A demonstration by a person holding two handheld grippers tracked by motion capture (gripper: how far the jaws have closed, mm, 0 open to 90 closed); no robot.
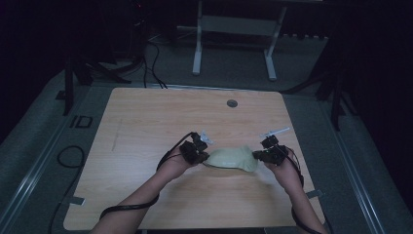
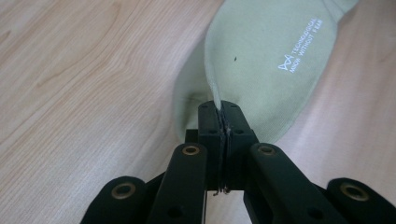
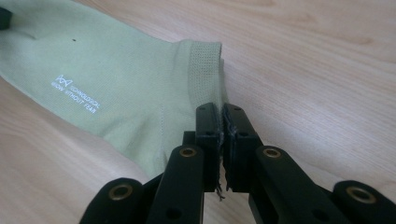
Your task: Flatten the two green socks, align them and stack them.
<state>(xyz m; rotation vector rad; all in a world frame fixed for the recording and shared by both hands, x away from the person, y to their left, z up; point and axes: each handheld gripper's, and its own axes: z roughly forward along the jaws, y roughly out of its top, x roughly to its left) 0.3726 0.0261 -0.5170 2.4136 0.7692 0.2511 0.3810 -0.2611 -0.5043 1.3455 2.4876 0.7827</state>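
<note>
A: Where's the sock (image 1: 230,159) right now?

B: Near the front middle of the table (image 1: 146,122), strung between the two grippers. Its long axis runs left to right across the table, as the high view shows it.

A: And the grips?

B: The left gripper (image 1: 201,155) has its fingers (image 2: 209,122) pressed tight together on one end of the sock (image 2: 266,60), with the fabric edge running straight into the seam between them. The right gripper (image 1: 258,155) is likewise clamped, its fingers (image 3: 208,126) nipping the ribbed cuff edge of the sock (image 3: 116,84); a few threads show in the narrow slit.

A: So each hand is at one end?

B: Yes, neither is nearer than the other. From the left fingers the sock runs off to the right, from the right fingers off to the left. The printed side faces up.

A: What does the next move turn on?

B: That axis, I'd say. The sock bulges a little in the middle, so pulling apart along its length would flatten it; bringing the ends together would fold it. I can't tell which is meant.
</note>
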